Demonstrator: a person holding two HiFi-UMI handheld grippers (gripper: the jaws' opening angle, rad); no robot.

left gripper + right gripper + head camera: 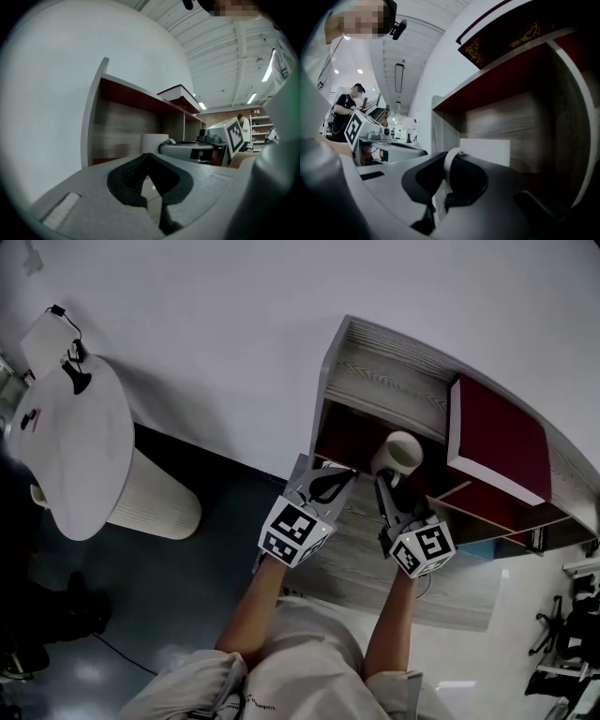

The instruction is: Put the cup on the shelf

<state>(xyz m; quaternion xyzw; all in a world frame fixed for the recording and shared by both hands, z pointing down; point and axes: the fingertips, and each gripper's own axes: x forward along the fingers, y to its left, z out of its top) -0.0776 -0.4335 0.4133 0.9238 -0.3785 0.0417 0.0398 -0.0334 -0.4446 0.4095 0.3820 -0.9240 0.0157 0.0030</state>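
A white cup (pixel 403 452) stands upright in the left compartment of the wooden shelf (pixel 384 381), just under its top board. My right gripper (pixel 389 482) is shut on the cup's handle. In the right gripper view the white handle (pixel 448 165) runs between the dark pads, with the cup's wall (pixel 487 151) right behind. My left gripper (pixel 323 486) hangs beside it at the compartment's left front, shut with nothing in it. In the left gripper view the cup (pixel 153 141) shows past the closed left gripper (pixel 149 158).
A dark red book (pixel 497 442) lies on the shelf's top board at the right. A grey wood-grain ledge (pixel 361 540) runs below the grippers. A white round table (pixel 70 446) stands to the left on the dark floor. A white wall backs the shelf.
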